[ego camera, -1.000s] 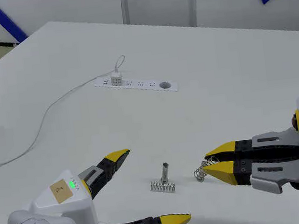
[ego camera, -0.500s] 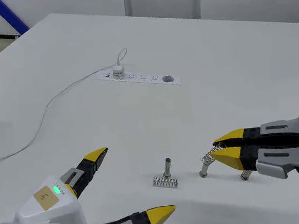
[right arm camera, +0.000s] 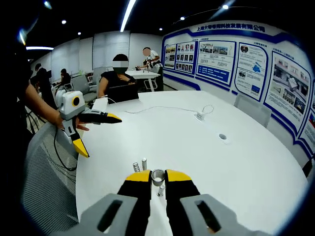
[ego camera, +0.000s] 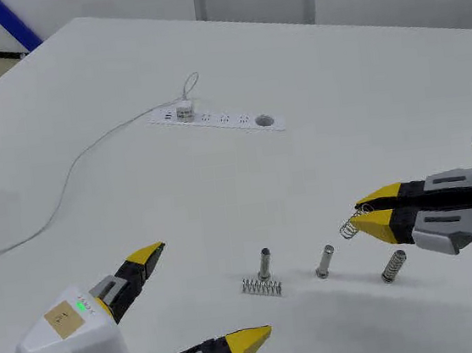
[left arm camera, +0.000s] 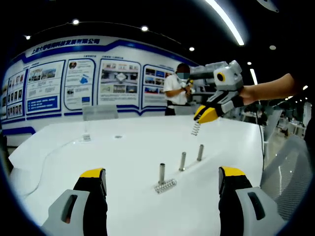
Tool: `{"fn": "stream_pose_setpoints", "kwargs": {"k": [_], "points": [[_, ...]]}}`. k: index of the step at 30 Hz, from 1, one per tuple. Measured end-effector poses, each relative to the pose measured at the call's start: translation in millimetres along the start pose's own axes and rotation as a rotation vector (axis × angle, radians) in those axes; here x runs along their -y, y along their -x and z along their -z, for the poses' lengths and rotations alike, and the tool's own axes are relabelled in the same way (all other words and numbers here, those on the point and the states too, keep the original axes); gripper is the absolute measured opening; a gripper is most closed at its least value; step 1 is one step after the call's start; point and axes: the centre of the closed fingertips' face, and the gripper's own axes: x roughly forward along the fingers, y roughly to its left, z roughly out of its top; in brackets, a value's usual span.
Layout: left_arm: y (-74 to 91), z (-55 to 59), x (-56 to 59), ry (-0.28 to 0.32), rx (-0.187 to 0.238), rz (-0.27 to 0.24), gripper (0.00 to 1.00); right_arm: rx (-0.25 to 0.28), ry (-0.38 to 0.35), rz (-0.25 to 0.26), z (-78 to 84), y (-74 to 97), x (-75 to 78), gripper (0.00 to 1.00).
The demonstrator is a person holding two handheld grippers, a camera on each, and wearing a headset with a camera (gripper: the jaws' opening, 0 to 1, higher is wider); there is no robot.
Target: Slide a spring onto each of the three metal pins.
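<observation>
Open white surface (ego camera: pixel 382 109) stretches beyond the middle pin (ego camera: pixel 324 261), out to a power strip (ego camera: pixel 221 120) and its cable (ego camera: pixel 89 163), both well apart from it. Flanking that pin stand a left pin (ego camera: pixel 264 263), with a loose spring (ego camera: pixel 261 288) lying at its foot, and a spring-covered pin (ego camera: pixel 393 266). The right tool (ego camera: pixel 361 212), clamped on a spring (ego camera: pixel 351 225), hangs above and just beside the middle pin; the wide-open left tool (ego camera: pixel 203 295) sits nearer the person.

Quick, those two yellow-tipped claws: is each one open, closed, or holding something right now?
Left claw: open, holding nothing.
Right claw: closed on a spring, held above the table.
</observation>
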Motion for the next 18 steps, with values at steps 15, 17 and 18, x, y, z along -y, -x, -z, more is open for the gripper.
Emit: {"fn": "stream_pose_setpoints", "kwargs": {"k": [15,17,18], "points": [[1.6,5.6,-8.8,-0.005,-0.024,-0.039,0.96,-0.091,-0.087,0.019,25.8,-37.7,10.8,0.11],[1.8,5.9,-9.8,0.004,-0.026,-0.043,0.96,-0.110,-0.085,0.015,29.7,-41.8,9.9,0.11],[2.0,5.9,-10.2,0.009,-0.025,-0.044,0.95,-0.118,-0.091,0.013,31.7,-43.7,10.4,0.11]]}}
